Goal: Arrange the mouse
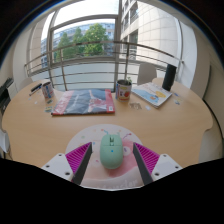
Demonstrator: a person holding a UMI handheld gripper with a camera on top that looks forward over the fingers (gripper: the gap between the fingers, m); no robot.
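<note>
A mint-green mouse [111, 151] lies on a round pale pink mouse mat [112, 176] on the wooden table [60, 125]. My gripper [112, 160] is open, with a pink-padded finger at each side of the mouse. The left pad [79, 157] and the right pad [146, 157] both stand apart from the mouse with a gap at either side. The mouse rests on the mat between the fingers.
Beyond the fingers lie a red-covered magazine [84, 100], a mug [124, 89] and a light book [154, 94]. A dark object [48, 91] stands at the far left. A railing and large windows lie behind the table's far edge.
</note>
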